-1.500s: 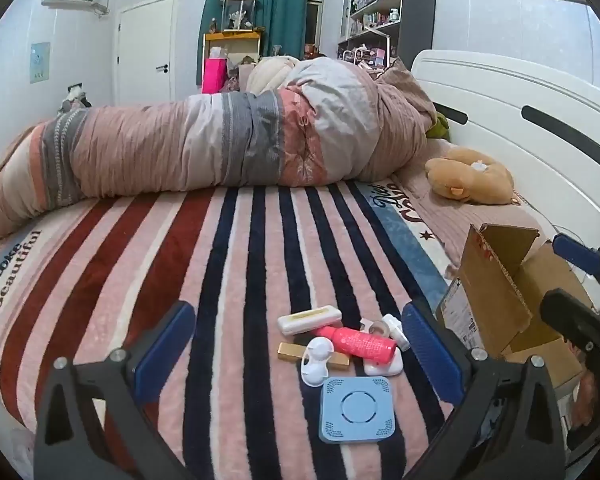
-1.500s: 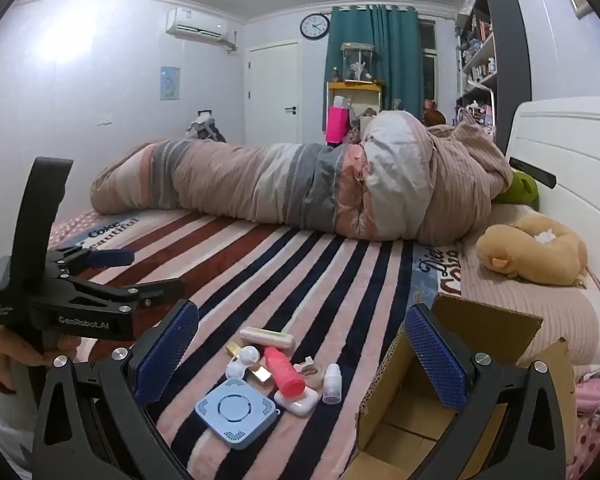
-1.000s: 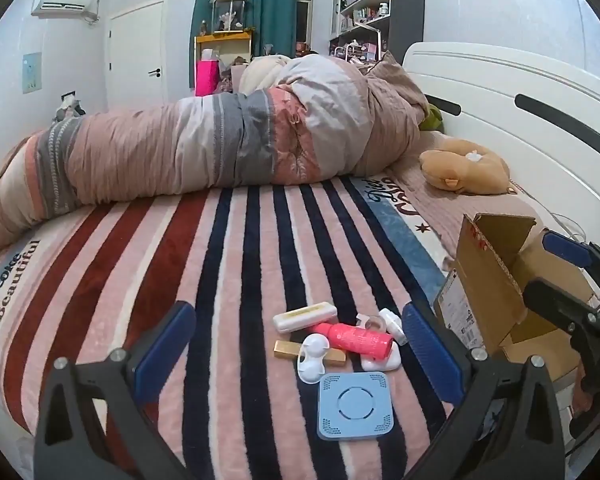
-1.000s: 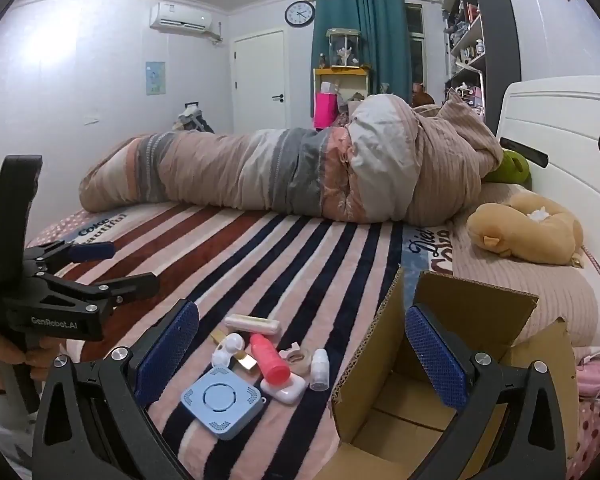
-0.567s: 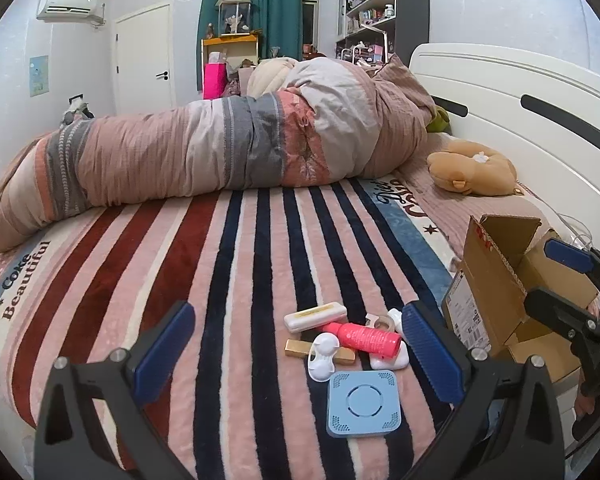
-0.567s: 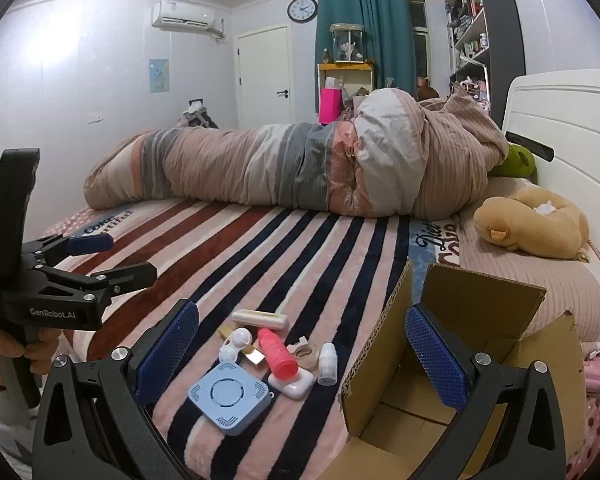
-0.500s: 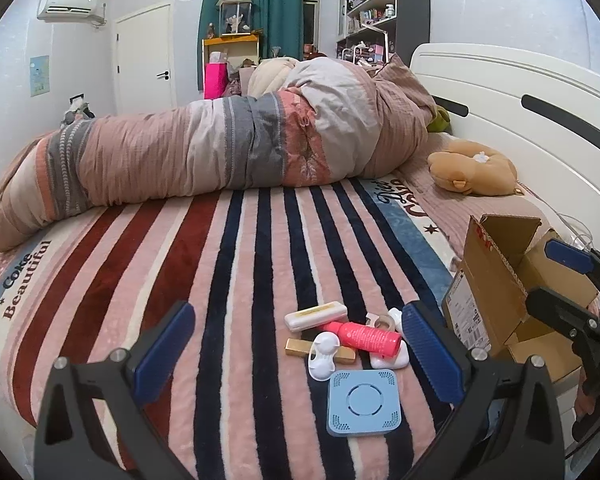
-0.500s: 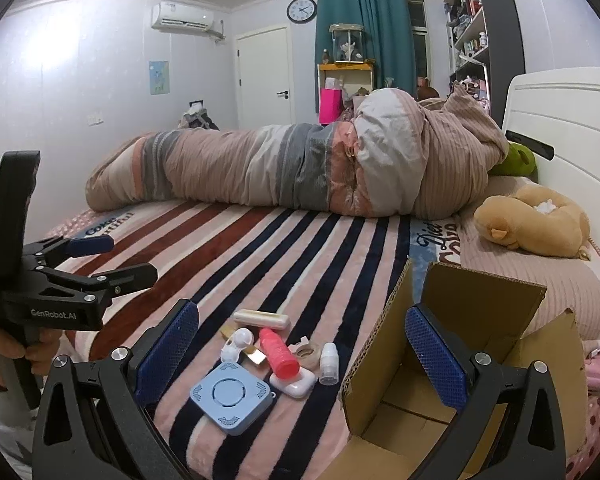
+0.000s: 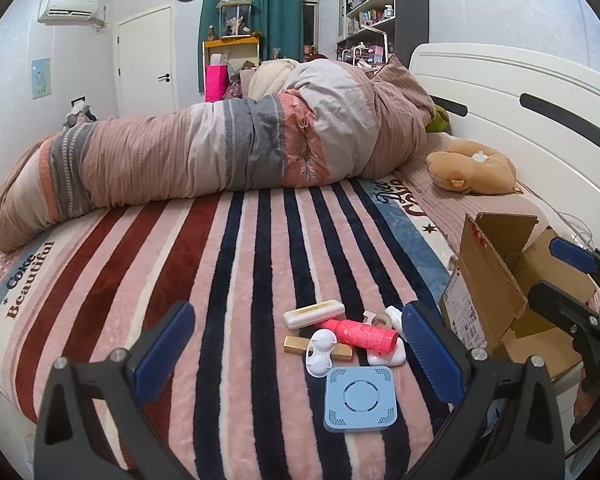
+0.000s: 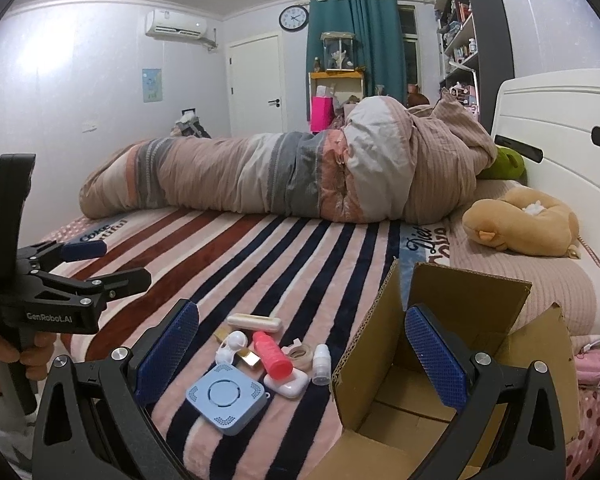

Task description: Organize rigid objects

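Both grippers hang empty with fingers spread wide — the left gripper (image 9: 296, 354) nearest the cluttered pile on the striped plush blanket (image 9: 220, 280), the right gripper (image 10: 300, 354) beside the open cardboard box (image 10: 451, 360). The flat blue square plastic gadget (image 9: 360, 399) looks light, stiff and slick — best pinched across opposite edges. It lies close to the bed's edge, with open blanket to its left.

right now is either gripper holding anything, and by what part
Nothing is held. The left gripper and right gripper are both open and empty; the red bottle and blue square device lie untouched on the striped blanket.
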